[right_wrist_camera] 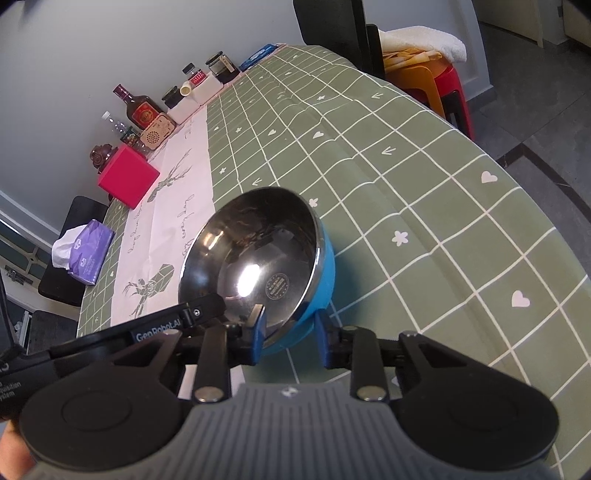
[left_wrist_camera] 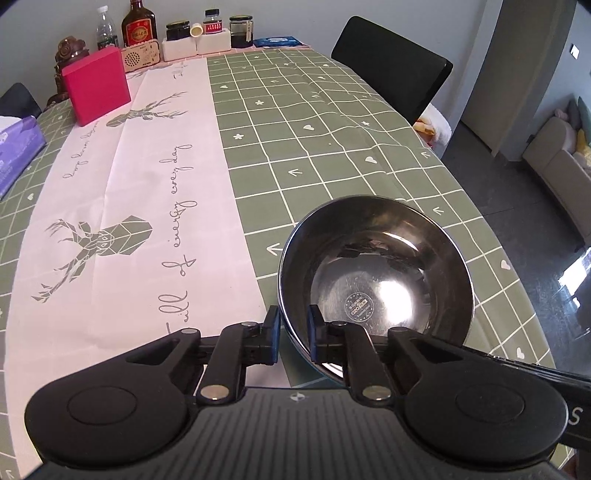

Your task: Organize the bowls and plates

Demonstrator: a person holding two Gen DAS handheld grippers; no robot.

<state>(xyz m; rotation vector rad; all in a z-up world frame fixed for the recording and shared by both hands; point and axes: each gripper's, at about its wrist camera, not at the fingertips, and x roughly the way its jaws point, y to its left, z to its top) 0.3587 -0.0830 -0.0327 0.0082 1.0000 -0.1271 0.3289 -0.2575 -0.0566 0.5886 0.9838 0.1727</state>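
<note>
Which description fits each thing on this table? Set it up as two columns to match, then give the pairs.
1 steel bowl with blue outside
2 pink-red square box
3 purple tissue pack
4 brown glass bottle with red label

A white tissue sticking out
B on the green checked cloth, nearest the cameras
C far end, by the wall
D just before a brown figurine

Pairs: 1-B, 2-D, 3-A, 4-C

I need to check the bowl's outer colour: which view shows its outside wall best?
The right wrist view: the bowl's blue outer wall is plainly visible on its right side. The left wrist view shows mainly the steel interior, with only a thin sliver outside.
</note>
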